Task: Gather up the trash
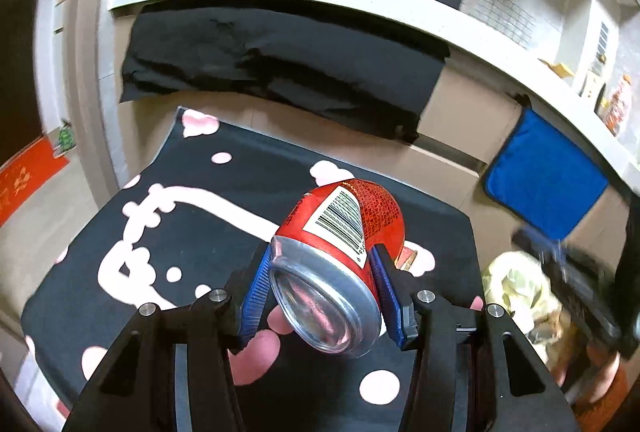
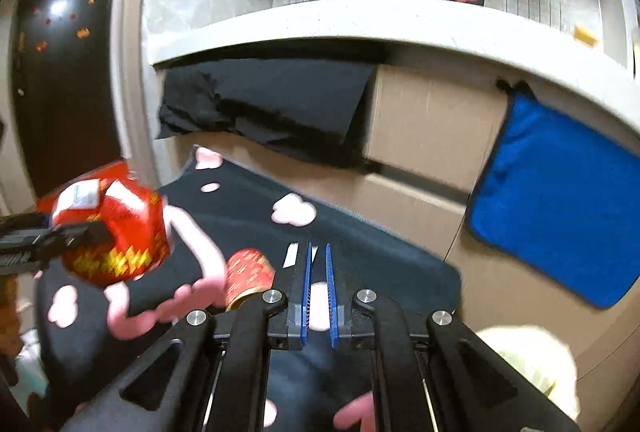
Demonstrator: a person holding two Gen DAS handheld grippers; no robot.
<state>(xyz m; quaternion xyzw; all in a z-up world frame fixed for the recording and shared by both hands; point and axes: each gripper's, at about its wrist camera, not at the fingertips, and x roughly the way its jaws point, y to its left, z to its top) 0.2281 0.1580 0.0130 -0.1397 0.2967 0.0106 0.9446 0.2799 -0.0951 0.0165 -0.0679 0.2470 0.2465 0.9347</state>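
- Red aluminium: a dented drink can (image 1: 340, 256) sits clamped crosswise in the left claw (image 1: 320, 296), blue pads pressed to both flanks, its silver base turned toward the lens, lifted clear above a black mat (image 1: 224, 200) patterned with pink blossoms.
- Right claw (image 2: 319, 292) has its two blue pads drawn almost together with only a thin slot between them; nothing appears held there.
- Just to the left of the right claw's tips, a second red can (image 2: 248, 278) lies on its side on the mat, not yet collected.
- A small white scrap (image 2: 291, 256) rests on the mat just ahead of the right claw's tips, still loose.
- Low and to the right of the left claw, a pale crumpled plastic bag (image 1: 516, 292) looks like the likely trash receptacle; its contents are too blurred to tell, and whether it gapes open cannot be judged.
- Risk: the can's thin, already-buckled wall may crumple further under the pads and slip out, since the grip is near the base end with most of the body hanging forward.
- Risk: the right claw lies between the left claw and the bag, so a sweep toward it could clip that claw or knock the lying can rolling.
- Risk: a soft, sagging bag mouth may deflect the drop.
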